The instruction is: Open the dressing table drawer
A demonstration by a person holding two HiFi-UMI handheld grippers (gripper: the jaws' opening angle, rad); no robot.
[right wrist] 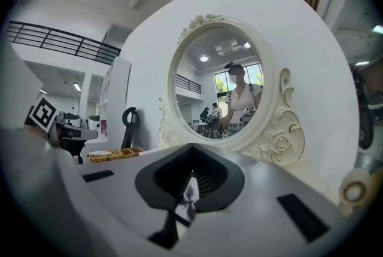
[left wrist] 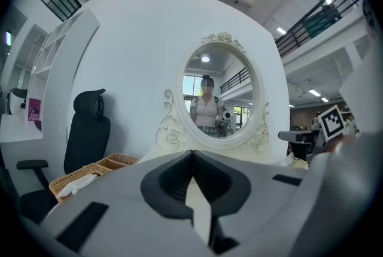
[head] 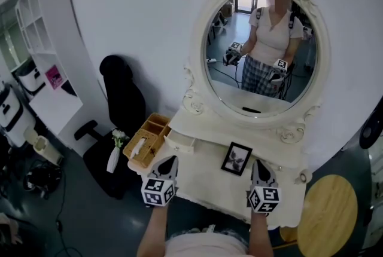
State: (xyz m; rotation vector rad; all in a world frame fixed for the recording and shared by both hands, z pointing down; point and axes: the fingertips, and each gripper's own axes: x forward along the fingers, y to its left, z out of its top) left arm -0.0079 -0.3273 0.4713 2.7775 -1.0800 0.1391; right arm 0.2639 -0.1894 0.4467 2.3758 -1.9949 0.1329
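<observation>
**The drawer lies just ahead of the left gripper**

The small drawer [head: 179, 143] sits at the left end of the raised tier under the mirror [head: 258, 49], beside the wicker basket [head: 146, 141]. Its front and its knob face us, so it slides along a line towards our body. The front seems to stand a little forward of the tier, but we cannot tell if it is really pulled out.

The left gripper [head: 170, 161] is the nearer one. The drawer is close in front of its tip and slightly to the right. The right gripper [head: 258, 165] is well apart from the drawer, on the other side of the photo frame [head: 236, 158].

Both grippers point almost level towards the mirror, over the front part of the counter [head: 206, 181]. Both have their jaws closed, tip against tip, with nothing between them. We judge that any grip on the knob belongs to the left gripper, and its jaws must part for this.
</observation>
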